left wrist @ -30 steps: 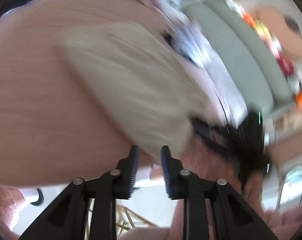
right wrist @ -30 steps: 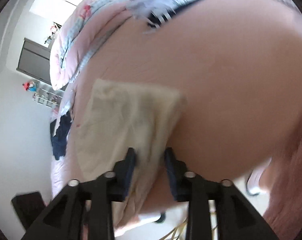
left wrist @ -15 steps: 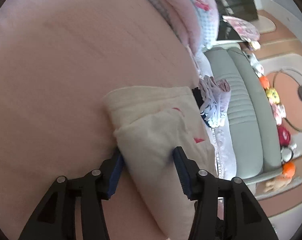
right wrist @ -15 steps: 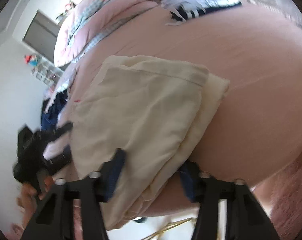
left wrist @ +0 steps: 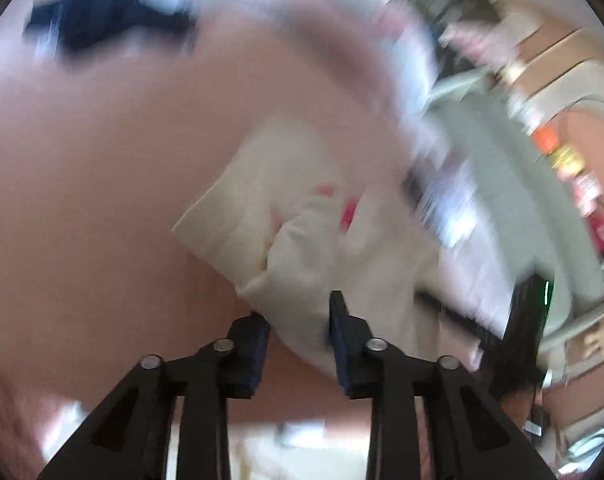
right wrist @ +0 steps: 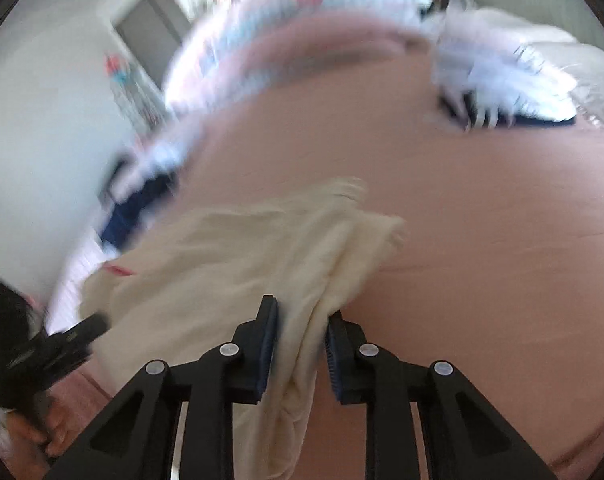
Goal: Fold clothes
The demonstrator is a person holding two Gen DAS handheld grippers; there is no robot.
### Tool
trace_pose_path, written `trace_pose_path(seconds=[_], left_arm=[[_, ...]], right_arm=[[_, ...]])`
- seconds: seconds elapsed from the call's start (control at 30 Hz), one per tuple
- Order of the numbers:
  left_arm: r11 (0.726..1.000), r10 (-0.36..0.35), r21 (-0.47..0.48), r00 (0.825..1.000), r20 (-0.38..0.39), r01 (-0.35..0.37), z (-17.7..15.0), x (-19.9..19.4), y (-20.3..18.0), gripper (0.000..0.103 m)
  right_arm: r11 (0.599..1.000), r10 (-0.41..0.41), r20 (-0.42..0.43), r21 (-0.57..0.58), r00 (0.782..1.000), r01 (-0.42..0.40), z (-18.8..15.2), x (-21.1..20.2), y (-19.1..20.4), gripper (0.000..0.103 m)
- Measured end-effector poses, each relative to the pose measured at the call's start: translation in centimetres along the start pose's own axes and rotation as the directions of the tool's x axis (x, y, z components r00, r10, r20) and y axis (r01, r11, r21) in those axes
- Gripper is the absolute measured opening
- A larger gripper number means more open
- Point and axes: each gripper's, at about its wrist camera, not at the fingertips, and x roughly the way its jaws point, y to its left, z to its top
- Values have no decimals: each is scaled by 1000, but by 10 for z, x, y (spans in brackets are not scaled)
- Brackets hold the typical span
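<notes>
Clearly your cream garment on the pink bed is soft and limp, so with left gripper and right gripper fingers closing around bunched folds, take thick layered edges, not single slippery plies.

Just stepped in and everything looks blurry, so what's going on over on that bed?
A person is folding a cream-coloured cloth garment on a pink bedsheet, with a handheld two-finger gripper in each hand. The left gripper and the right gripper each have a bunch of the cream fabric between their fingers, and both sets of jaws are closing. The garment lies partly folded and rumpled, not yet a neat stack. Other clothes, dark blue and striped, sit further back on the bed.
</notes>
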Motion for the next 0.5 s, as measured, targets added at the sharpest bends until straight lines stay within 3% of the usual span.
trace_pose_path(seconds=[0.03, 0.07, 0.13, 0.23, 0.3, 0.37, 0.43, 0.47, 0.5], left_arm=[[1000, 9, -6, 999, -30, -9, -5, -2, 5, 30], [999, 34, 11, 999, 5, -34, -8, -15, 5, 30], [990, 118, 63, 987, 112, -125, -10, -45, 0, 30], [978, 64, 180, 972, 226, -106, 6, -62, -14, 30], [964, -10, 263, 987, 160, -33, 18, -47, -25, 30], [943, -16, 332, 994, 106, -20, 26, -23, -40, 31], [916, -5, 400, 998, 61, -20, 32, 2, -55, 30], [916, 2, 401, 998, 58, -25, 37, 4, -52, 27], [923, 7, 384, 998, 64, -32, 42, 1, -44, 15]], right_arm=[[999, -10, -57, 31, 998, 12, -4, 10, -7, 31], [998, 5, -39, 66, 999, -2, -7, 4, -12, 31], [993, -66, 47, 105, 997, 61, -20, -24, -16, 34], [986, -155, 157, 81, 975, 144, -36, -52, -5, 34], [994, -97, 137, -27, 986, 102, -43, -47, 18, 34], [992, -46, 77, -110, 996, 55, -50, -37, 38, 35], [980, -100, 6, -174, 995, 99, -65, -22, 47, 34], [974, -113, 10, -198, 994, 113, -72, -22, 46, 33], [969, -154, -2, -196, 988, 151, -77, -25, 39, 36]])
